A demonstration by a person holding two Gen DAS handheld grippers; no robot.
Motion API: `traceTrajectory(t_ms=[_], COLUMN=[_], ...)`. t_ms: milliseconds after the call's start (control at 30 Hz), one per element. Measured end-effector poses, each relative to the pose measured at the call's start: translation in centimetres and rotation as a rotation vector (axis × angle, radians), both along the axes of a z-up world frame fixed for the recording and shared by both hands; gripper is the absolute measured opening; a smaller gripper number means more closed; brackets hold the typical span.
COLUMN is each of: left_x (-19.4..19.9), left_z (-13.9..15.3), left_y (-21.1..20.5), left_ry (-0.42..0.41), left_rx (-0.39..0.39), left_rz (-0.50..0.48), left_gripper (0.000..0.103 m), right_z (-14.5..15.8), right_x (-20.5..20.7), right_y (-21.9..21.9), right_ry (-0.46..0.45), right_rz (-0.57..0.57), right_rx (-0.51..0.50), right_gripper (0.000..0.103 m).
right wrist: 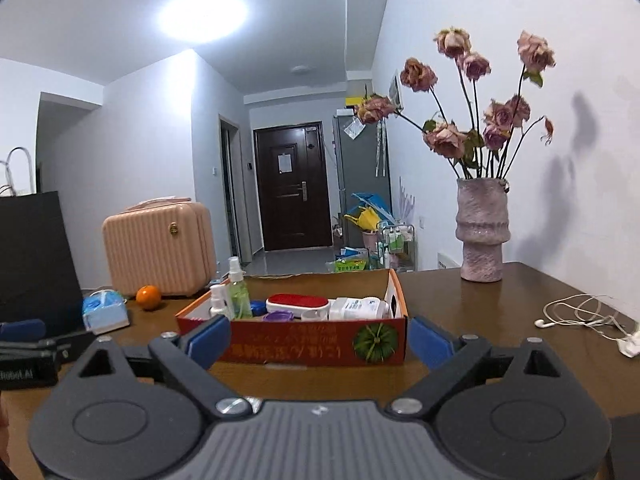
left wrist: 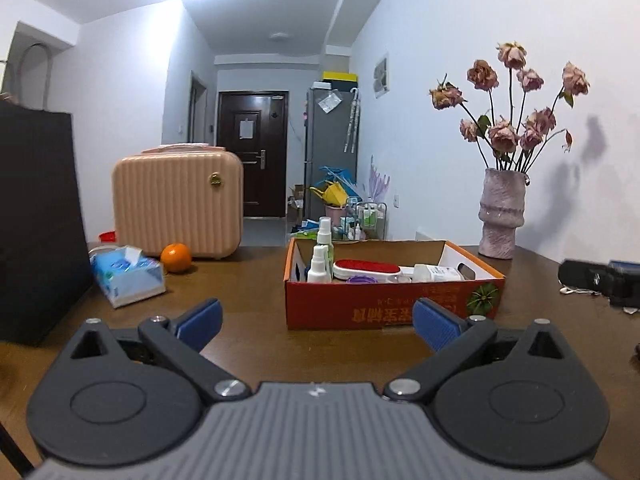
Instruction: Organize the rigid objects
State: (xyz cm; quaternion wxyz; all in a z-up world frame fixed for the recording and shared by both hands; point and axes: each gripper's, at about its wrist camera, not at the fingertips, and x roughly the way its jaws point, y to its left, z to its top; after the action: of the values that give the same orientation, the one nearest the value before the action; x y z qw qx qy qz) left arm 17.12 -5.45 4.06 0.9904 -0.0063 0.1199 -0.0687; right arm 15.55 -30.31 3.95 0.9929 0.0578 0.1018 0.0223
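Bottles (left wrist: 320, 260) and a red brush (left wrist: 366, 269) sit in your cardboard box (left wrist: 394, 306). Your left gripper (left wrist: 318, 322) and right gripper (right wrist: 320, 340) are both spread wide, pinching nothing.

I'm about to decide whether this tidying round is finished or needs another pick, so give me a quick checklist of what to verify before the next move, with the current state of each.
1. Left gripper empty: ok, its jaws stand wide with nothing between them.
2. Right gripper empty: ok, open and short of the red cardboard box.
3. Bottles in the box: ok, the spray bottles stand upright at its left end.
4. Red brush inside the box: ok.
5. Loose things on the table: not ok, the orange, tissue pack and earphones lie outside the box.
6. Room left in the box: cannot tell, its near wall hides the floor.
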Motion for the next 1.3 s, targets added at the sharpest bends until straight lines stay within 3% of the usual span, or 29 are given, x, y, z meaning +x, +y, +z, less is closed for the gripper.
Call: traceTrajectory(t_ms=[233,333,467,867,1300], left_x=[-9.4,-14.3,-18.5,-19.6,-19.5], left_z=[-1.3,-2.8,-3.5,-2.2,-2.3], left_y=[1.8,2.4,2.5,1.5,1.7], left_ry=[-0.038,-0.035,-0.034,-0.087,-0.087], left_rx=[0.012,0.033,0.023,0.052,0.056], left_rz=[0.013,0.051,0.013,-0.025,-0.023], left_gripper=[0.103,0.103,0.103,0.103,0.103], right_z=[-2.0,-2.8,-4.9,-4.4,-4.3], right_x=[-9.1,-13.8,-18.5,-19.7,-19.4], right_y=[2.0,2.9,4.3,5.1,5.1], right_ry=[-0.009,0.016,0.058,0.040,0.046], right_rz=[0.019,-0.034,-0.044,-0.043,-0.023], right_rx=[-0.056,-0.081,-0.067,-0.046,-0.040], right_gripper=[0.097,0.103,0.103,0.103,0.103])
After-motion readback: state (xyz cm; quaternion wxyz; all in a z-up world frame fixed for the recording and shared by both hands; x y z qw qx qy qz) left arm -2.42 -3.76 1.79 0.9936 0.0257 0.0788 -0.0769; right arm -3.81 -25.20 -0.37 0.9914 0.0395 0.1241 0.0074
